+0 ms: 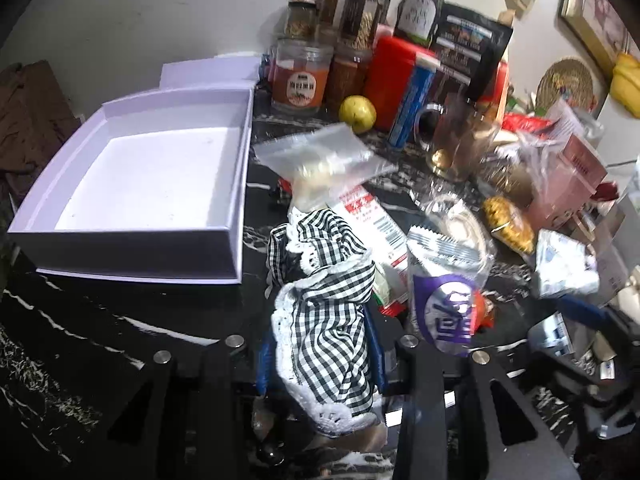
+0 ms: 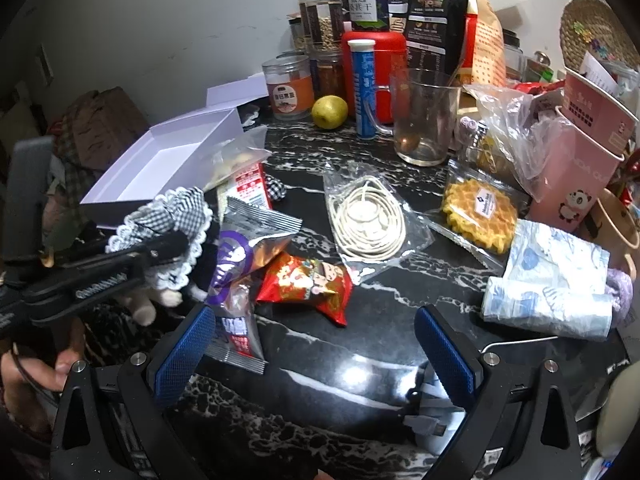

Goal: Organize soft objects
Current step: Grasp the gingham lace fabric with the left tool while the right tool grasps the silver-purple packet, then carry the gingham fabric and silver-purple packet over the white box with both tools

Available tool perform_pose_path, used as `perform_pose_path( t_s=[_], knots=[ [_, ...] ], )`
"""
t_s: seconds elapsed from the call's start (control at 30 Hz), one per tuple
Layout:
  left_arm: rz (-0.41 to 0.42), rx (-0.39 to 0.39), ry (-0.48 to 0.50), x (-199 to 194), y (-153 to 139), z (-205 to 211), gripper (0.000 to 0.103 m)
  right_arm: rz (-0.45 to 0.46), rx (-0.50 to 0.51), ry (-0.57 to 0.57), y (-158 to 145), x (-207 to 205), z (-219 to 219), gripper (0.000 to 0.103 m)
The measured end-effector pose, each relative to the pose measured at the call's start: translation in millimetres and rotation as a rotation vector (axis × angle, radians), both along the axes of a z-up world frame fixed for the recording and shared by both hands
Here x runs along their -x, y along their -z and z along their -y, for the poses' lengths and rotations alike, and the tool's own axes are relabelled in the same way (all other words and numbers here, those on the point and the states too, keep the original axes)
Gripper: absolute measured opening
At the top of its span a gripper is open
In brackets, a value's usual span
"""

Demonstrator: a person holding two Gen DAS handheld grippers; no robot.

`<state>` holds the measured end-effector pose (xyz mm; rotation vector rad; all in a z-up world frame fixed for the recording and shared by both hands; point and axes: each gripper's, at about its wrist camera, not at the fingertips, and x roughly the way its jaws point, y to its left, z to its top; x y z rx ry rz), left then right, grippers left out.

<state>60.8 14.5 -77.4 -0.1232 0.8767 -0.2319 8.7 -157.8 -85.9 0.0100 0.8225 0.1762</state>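
A soft plush doll in a black-and-white gingham dress with white lace trim (image 1: 324, 320) lies on the black marble table, right of the white box. My left gripper (image 1: 320, 360) is shut on it, its blue pads pressing the cloth from both sides. The right wrist view shows the same doll (image 2: 176, 208) clamped in the left gripper (image 2: 160, 252), beige plush feet hanging below. The open white box (image 1: 120, 248) is bare inside. My right gripper (image 2: 316, 344) stands open over bare table, nothing between its pads. Folded tissue packs (image 2: 552, 280) lie to its right.
A purple snack bag (image 2: 236, 256), a red snack packet (image 2: 308, 284), a bagged cable (image 2: 368, 216) and a waffle (image 2: 476, 216) litter the middle. Jars, a glass mug (image 2: 424, 116), a pear (image 2: 330, 111) and a pink carton (image 2: 576, 168) crowd the back and right.
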Motion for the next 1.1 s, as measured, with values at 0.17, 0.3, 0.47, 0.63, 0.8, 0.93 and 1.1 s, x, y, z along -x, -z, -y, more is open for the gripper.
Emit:
perform_pose_path(
  t_s=[0.17, 0.3, 0.47, 0.63, 0.8, 0.93, 1.1],
  knots=[
    [0.040, 0.021, -0.027, 16.4, -20.3, -14.4, 0.036, -0.006, -0.028, -0.029, 1.5, -0.7, -8.3, 0.095],
    [0.046, 0.027, -0.054, 28.2, -26.5, -26.3, 0.036, -0.027, -0.055, -0.073, 7.8, -4.8, -20.2, 0.084],
    [0.028, 0.057, -0.100, 36.8, -24.4, -44.0, 0.036, -0.059, -0.092, -0.140, 18.9, -11.4, -38.7, 0.068],
    [0.010, 0.062, -0.141, 42.9, -18.2, -56.8, 0.036, -0.073, -0.080, -0.179, 30.3, -19.7, -54.5, 0.063],
    [-0.002, 0.047, -0.166, 46.2, -12.6, -59.6, 0.036, -0.114, -0.057, -0.180, 44.4, -32.0, -62.8, 0.061],
    [-0.004, 0.039, -0.175, 47.2, -11.3, -59.8, 0.036, -0.123, -0.062, -0.181, 49.9, -35.9, -64.3, 0.061],
    [-0.010, 0.036, -0.178, 47.5, -9.7, -59.2, 0.036, -0.108, -0.046, -0.171, 50.1, -38.5, -65.5, 0.040]
  ],
)
